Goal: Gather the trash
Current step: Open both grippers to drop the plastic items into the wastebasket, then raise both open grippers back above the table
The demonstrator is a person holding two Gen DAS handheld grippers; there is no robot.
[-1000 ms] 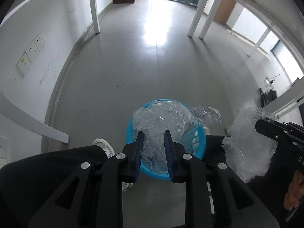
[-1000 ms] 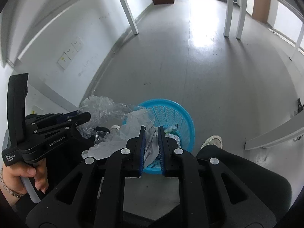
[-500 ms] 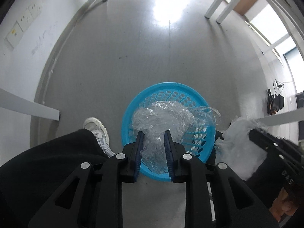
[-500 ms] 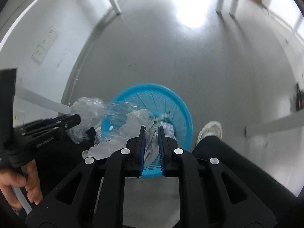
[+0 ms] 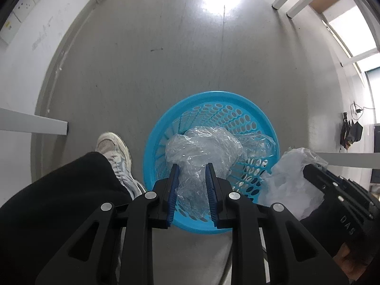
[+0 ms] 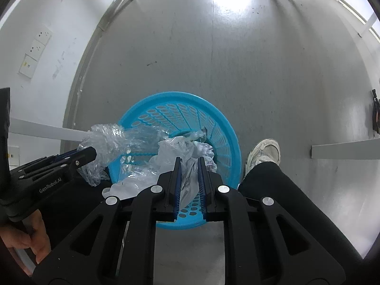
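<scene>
the left gripper is clenched on a crumpled clear plastic bag, its blue pads pressing the film from both sides, over a blue perforated plastic basket that stands on the grey floor. in the left wrist view the bag bulges toward twelve o'clock from the jaws and hangs inside the basket's rim. at four o'clock in that view the right gripper is seen from the side with a cloudier bag bunched at its tip, beside the basket.

in the right wrist view the right gripper is clamped on a whitish translucent plastic bag, which sits over the basket's interior with more crumpled trash just beyond it. at nine o'clock the left gripper holds its clear bag at the basket's rim. a hand grips that tool at seven o'clock. a white sneaker and dark trouser leg stand just beside the basket at three o'clock.
</scene>
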